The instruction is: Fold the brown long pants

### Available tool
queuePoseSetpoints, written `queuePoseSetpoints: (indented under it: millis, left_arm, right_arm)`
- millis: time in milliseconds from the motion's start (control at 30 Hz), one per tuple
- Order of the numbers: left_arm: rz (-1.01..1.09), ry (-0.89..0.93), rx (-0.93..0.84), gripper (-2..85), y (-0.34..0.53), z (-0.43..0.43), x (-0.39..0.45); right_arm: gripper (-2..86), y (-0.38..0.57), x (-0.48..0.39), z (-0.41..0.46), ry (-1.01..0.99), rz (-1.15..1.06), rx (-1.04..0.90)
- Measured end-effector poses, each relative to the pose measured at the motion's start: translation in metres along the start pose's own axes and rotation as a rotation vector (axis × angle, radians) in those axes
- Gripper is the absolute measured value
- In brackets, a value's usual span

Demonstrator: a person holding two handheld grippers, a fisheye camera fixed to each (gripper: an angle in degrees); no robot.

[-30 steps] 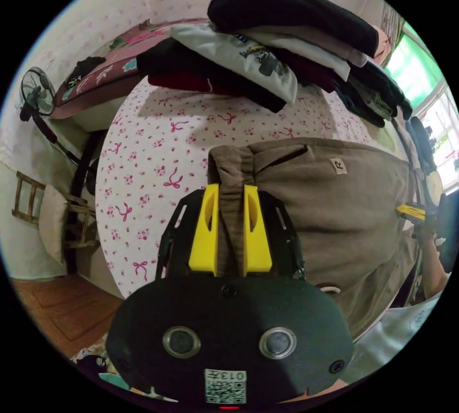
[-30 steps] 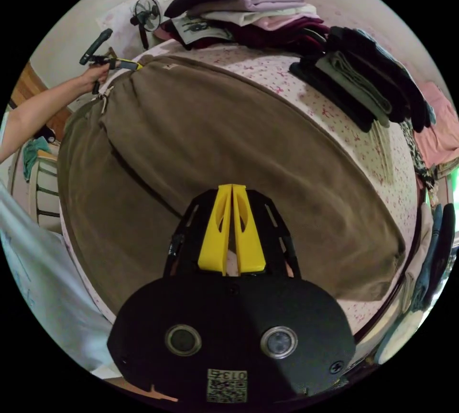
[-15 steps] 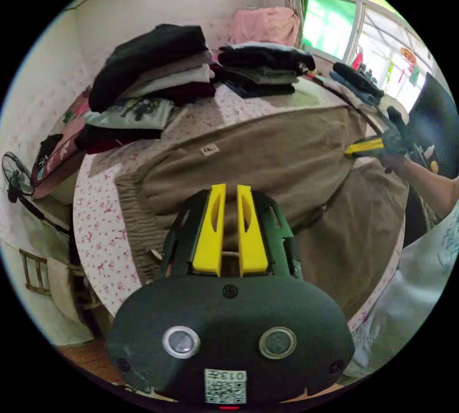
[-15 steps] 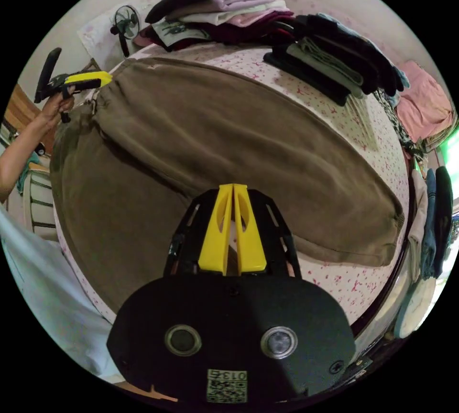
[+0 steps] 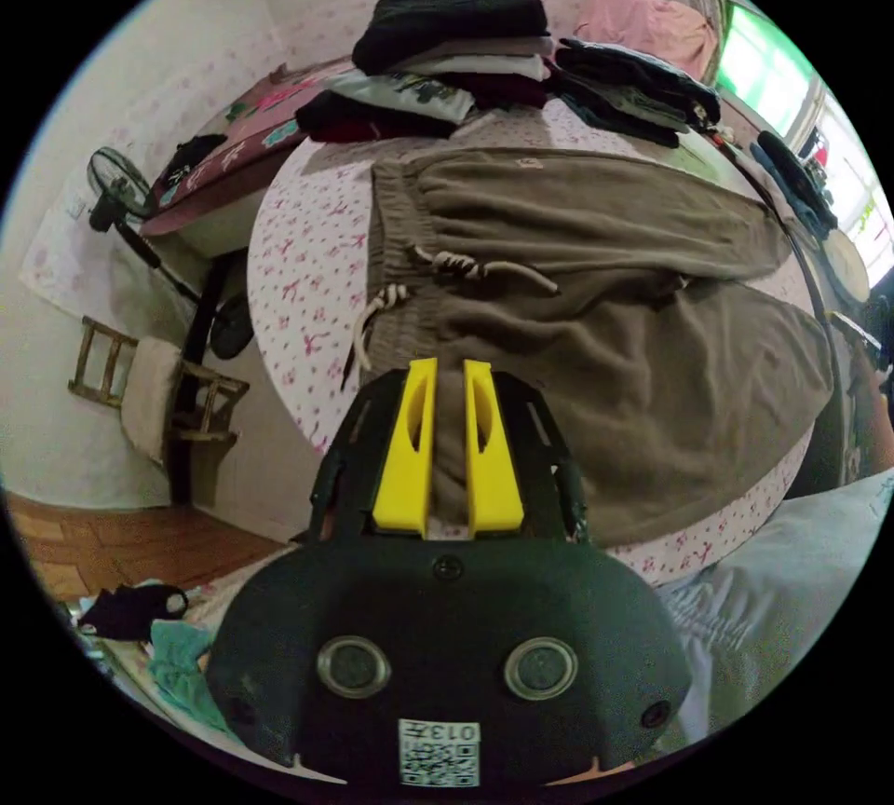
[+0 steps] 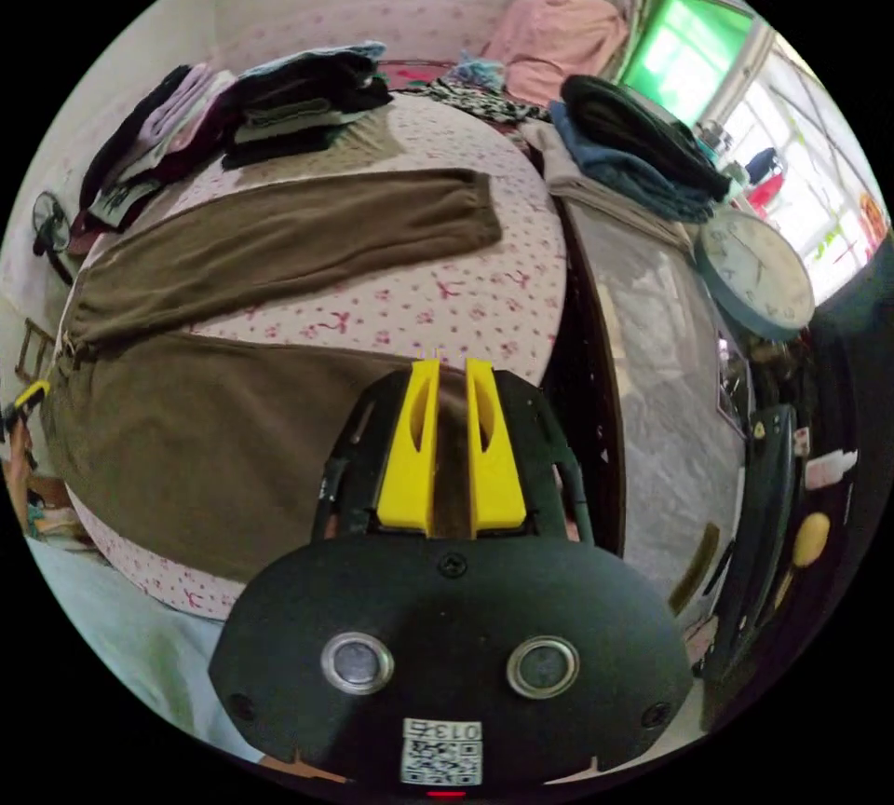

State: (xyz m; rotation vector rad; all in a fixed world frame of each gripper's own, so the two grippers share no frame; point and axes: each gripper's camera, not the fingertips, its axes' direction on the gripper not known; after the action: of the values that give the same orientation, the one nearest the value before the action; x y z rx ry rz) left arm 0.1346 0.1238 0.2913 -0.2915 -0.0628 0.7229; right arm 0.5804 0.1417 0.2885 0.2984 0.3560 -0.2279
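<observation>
Released since earlier, brown long pants [image 5: 596, 283] lie spread on bed [image 5: 307, 255]; left hand-held gripper [image 5: 448, 376] and right hand-held gripper [image 6: 452, 376] slightly parted, empty.

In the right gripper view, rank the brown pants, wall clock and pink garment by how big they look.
1. brown pants, clearly largest, spread over the bed.
2 and 3. pink garment and wall clock: similar in apparent size, and the garment lies farther away, so I won't rank them.

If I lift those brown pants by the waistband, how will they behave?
The brown pants will probably drape limply: the fabric already lies in soft folds. The legs, splayed apart in the right gripper view, would likely trail. The loose drawstring may dangle.
</observation>
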Motion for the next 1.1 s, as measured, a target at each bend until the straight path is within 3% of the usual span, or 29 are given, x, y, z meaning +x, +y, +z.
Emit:
queuePoseSetpoints:
  millis: [100, 267, 600, 767, 833, 1000, 1100]
  left_arm:
    - [-0.010, 0.008, -0.006, 6.2, 0.019, -0.002, 0.008]
    - [0.122, 0.014, -0.018, 6.6, 0.023, 0.004, 0.054]
    - [0.117, -0.058, -0.094, 7.1, 0.024, 0.033, 0.097]
    - [0.084, -0.068, -0.101, 7.2, 0.024, 0.036, 0.105]
    - [0.093, -0.074, -0.101, 7.2, 0.023, 0.038, 0.110]
    - [0.075, -0.071, -0.116, 6.6, 0.020, 0.034, 0.116]
    - [0.170, -0.005, -0.037, 5.6, 0.021, 0.017, 0.141]
  right_arm:
    - [8.9, 0.011, 0.031, 0.007, -0.076, 0.103, -0.046]
    - [10.1, 0.020, 0.043, 0.036, -0.146, 0.078, -0.165]
    - [2.9, 0.035, 0.029, 0.049, 0.017, -0.172, -0.213]
    - [2.9, 0.047, 0.031, 0.036, 0.134, -0.160, -0.084]
    - [3.2, 0.053, 0.037, 0.056, 0.100, -0.140, -0.174]
    - [5.1, 0.061, 0.049, 0.046, 0.050, -0.111, -0.120]
    - [4.6, 0.072, 0.057, 0.011, 0.051, -0.060, 0.010]
